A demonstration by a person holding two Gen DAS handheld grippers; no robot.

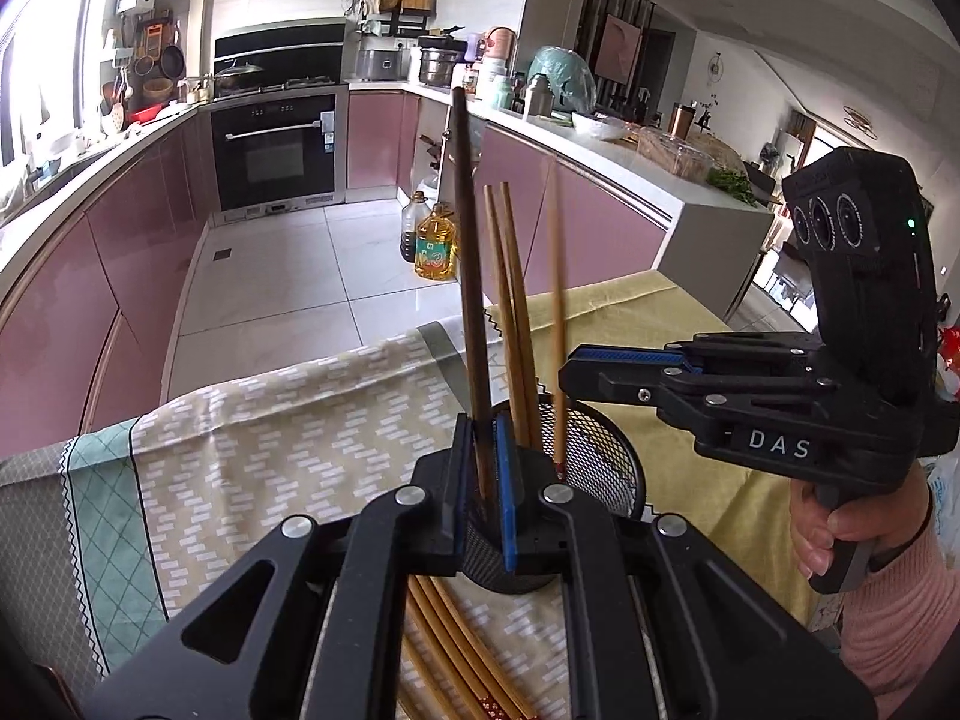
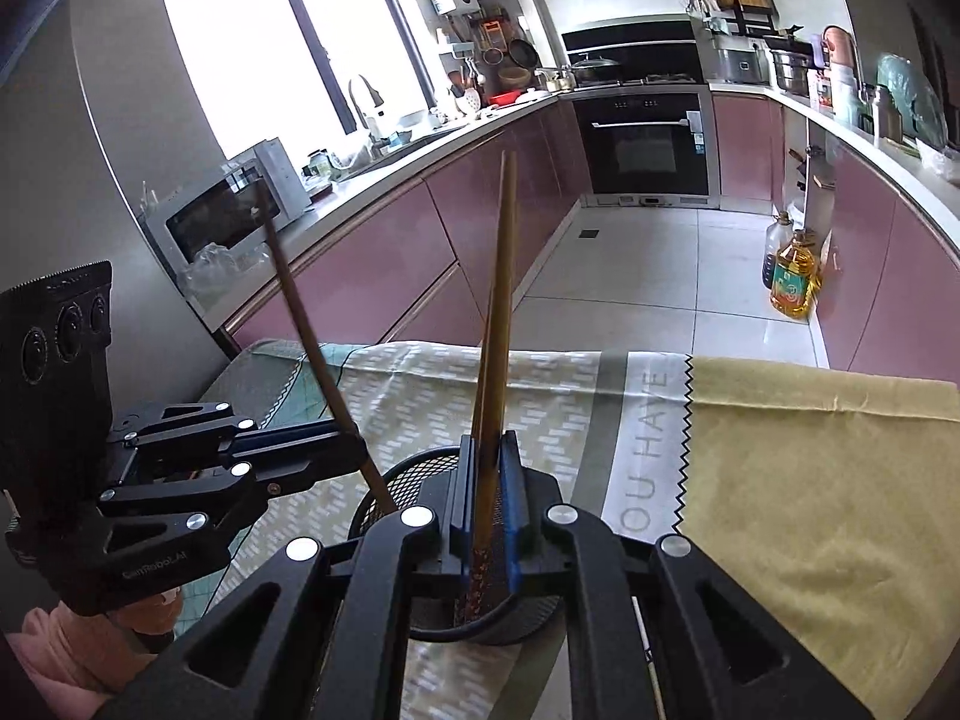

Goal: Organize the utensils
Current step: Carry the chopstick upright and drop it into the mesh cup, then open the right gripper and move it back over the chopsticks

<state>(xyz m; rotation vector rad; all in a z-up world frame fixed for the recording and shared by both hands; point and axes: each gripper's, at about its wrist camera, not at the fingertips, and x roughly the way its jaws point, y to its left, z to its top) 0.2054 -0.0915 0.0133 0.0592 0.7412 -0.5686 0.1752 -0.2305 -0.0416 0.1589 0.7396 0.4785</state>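
Note:
A black mesh holder [image 1: 600, 468] stands on the cloth-covered table; it also shows in the right wrist view [image 2: 414, 486]. My left gripper [image 1: 483, 480] is shut on a dark brown chopstick [image 1: 467, 252], held upright over the holder's near rim. In the right wrist view that chopstick [image 2: 306, 336] slants up to the left. My right gripper [image 2: 485, 510] is shut on a light wooden chopstick [image 2: 501, 312] that stands upright over the holder. In the left wrist view the right gripper [image 1: 567, 375] reaches in from the right. Light chopsticks [image 1: 516, 312] stand in the holder.
Several more light chopsticks [image 1: 444, 648] lie on the patterned cloth [image 1: 270, 438] beneath my left gripper. A yellow cloth [image 2: 810, 480] covers the table's right part. Beyond the table edge are the tiled floor, oil bottles [image 1: 435, 243] and pink cabinets.

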